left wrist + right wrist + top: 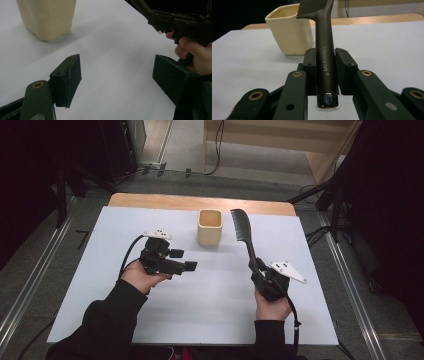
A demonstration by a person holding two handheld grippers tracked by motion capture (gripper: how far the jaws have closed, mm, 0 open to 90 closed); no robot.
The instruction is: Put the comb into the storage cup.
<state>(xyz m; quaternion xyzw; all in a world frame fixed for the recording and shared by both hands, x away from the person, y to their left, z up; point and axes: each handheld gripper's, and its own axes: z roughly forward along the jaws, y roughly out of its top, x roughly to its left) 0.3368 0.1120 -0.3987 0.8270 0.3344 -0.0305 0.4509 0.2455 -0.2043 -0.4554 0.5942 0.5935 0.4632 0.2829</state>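
Comb (243, 232) sits clamped by its handle in my right gripper (256, 268), seen from the high view over the white worktop (100, 290); its toothed head reaches toward the far edge, just beside the cream cup (209, 227), which stands near the middle of that far edge. My left gripper (183, 260) hovers over the left half of the worktop, fingers apart with nothing between them, pointing across toward the right side

Left gripper view: my two black fingers (67, 80) stand wide apart above bare white worktop (112, 82), the cup (47, 17) off to one side, my other hand (192, 52) with its gripper beyond

Right gripper view: my fingers (310, 72) press both sides of the comb's dark handle (325, 57), lettered "Creative Art", its silver end cap toward me; the cup (289, 32) stands behind, near the wooden far edge
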